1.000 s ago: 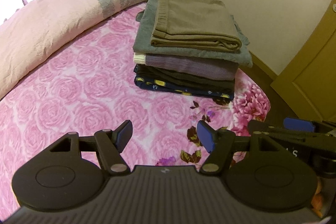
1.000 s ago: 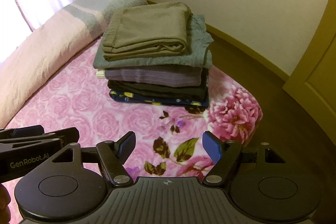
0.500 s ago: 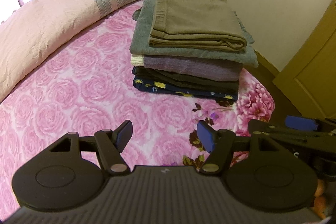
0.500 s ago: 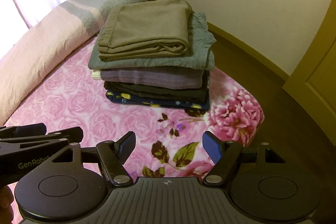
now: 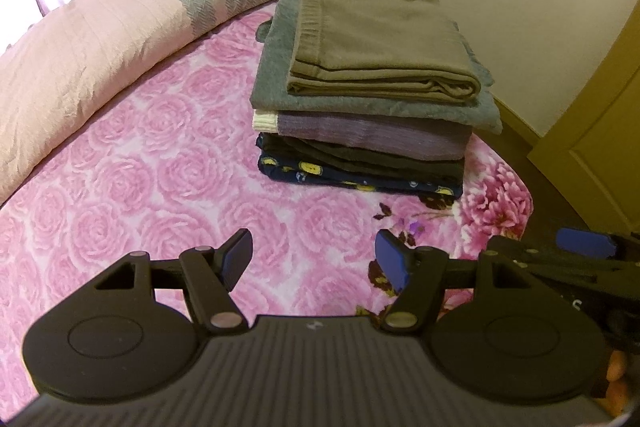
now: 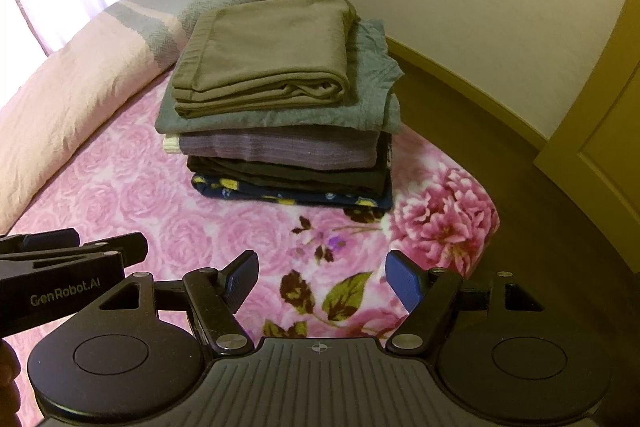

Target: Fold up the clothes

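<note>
A stack of folded clothes [image 5: 368,123] [image 6: 280,131] rests on the pink rose bedspread [image 5: 160,163] [image 6: 132,195], near the bed's far corner. An olive-brown garment [image 5: 376,47] [image 6: 268,55] lies on top, over grey-blue, purple, black and navy patterned pieces. My left gripper [image 5: 314,259] hovers open above the bedspread, short of the stack, with nothing between its blue pads. My right gripper [image 6: 322,275] is open too, empty, over the flower print in front of the stack. Each gripper shows at the edge of the other's view.
A rolled pink and grey quilt [image 5: 100,39] [image 6: 80,75] runs along the bed's left side under a curtained window. Dark floor [image 6: 500,131], a cream wall and a yellow-green door [image 5: 600,131] lie to the right of the bed corner.
The stack has come slightly nearer and larger in both views. Both grippers have stayed open and empty.
</note>
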Action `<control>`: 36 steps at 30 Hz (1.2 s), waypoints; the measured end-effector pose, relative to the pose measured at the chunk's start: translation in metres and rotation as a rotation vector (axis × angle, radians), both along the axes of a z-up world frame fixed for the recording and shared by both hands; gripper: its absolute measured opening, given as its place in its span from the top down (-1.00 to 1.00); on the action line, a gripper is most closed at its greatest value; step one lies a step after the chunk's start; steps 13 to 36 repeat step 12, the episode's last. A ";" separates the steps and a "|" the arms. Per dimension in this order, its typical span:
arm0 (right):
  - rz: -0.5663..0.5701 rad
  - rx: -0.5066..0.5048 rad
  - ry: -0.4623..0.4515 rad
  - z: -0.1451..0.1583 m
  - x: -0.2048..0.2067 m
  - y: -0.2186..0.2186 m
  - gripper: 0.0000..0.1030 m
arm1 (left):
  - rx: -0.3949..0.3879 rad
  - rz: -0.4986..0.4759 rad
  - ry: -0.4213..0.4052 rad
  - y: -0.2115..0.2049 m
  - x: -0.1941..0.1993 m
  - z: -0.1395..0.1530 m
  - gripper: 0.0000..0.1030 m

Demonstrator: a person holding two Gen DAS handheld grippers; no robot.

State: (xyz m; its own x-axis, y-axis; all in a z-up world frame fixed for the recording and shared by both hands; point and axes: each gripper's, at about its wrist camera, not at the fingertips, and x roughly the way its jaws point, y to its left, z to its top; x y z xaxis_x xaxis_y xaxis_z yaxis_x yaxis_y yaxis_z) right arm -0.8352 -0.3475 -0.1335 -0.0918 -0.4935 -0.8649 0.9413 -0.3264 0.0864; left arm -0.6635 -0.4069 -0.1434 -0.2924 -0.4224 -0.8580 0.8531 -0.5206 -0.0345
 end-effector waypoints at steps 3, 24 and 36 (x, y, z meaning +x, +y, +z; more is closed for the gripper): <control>-0.003 -0.004 0.007 0.001 -0.002 0.002 -0.42 | -0.010 0.000 -0.001 0.000 -0.002 0.001 -0.25; -0.016 -0.046 0.020 0.015 -0.010 0.010 -0.42 | -0.098 -0.014 0.032 0.009 -0.009 0.020 -0.25; -0.016 -0.046 0.020 0.015 -0.010 0.010 -0.42 | -0.098 -0.014 0.032 0.009 -0.009 0.020 -0.25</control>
